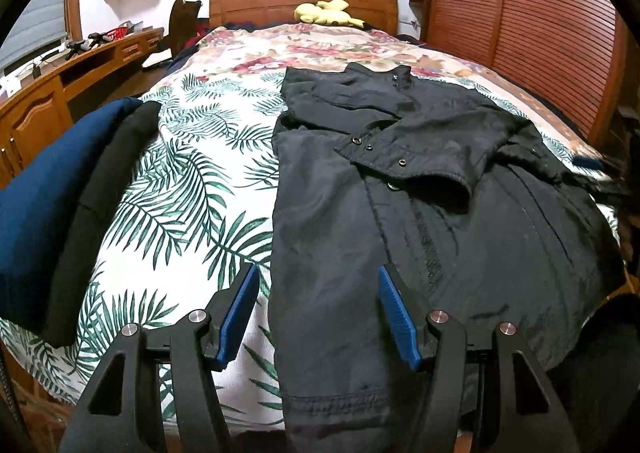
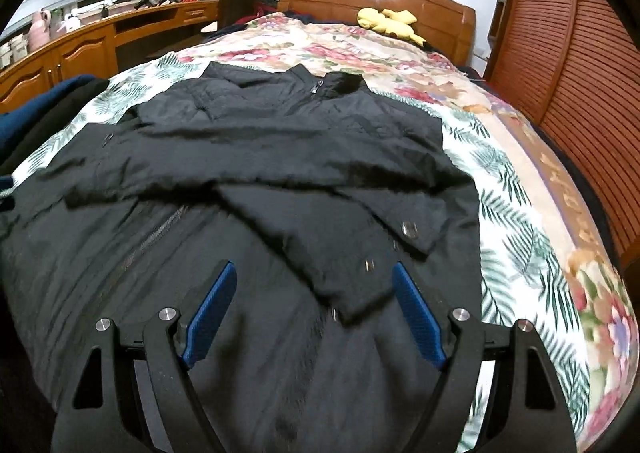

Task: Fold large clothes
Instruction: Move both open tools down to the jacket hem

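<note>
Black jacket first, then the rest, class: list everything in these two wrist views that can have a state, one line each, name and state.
black jacket: spread on the bed, zipped, both sleeves folded across the chest, body not yet folded.
left gripper: open, holding nothing, over the jacket's hem edge.
right gripper: open, holding nothing, over the jacket's lower front.
dark clothes pile: folded, stacked beside the jacket.
yellow plush toy: lying by the headboard.

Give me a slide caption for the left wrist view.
Open left hand-held gripper above black jacket's hem on a leaf-print bedspread.
</note>
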A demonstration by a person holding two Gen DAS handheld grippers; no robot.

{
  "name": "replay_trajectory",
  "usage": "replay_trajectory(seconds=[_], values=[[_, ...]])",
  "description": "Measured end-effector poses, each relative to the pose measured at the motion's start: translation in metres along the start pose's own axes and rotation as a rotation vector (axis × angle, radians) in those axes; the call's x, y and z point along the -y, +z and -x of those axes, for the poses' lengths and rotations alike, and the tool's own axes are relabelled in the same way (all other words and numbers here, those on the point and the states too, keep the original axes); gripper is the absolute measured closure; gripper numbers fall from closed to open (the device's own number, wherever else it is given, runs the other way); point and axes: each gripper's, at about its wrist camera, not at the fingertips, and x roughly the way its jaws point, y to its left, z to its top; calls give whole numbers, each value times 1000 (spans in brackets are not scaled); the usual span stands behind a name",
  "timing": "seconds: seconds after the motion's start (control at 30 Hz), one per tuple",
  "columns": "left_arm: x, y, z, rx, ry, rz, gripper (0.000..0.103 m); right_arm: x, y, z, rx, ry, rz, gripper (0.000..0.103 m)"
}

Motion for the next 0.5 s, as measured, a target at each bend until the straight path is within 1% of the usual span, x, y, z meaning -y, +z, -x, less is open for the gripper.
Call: replay_trajectory(seconds=[0.2, 0.3, 0.5], values=[[-1, -1, 0, -10, 5, -2, 40, 17, -43, 19, -58, 7, -52, 22], [-3, -2, 0, -11, 2, 1, 40, 31, -65, 27, -88, -13, -88, 22], [-4, -6, -1, -28, 6, -13, 40, 57, -89, 40, -115, -12, -176, 22]])
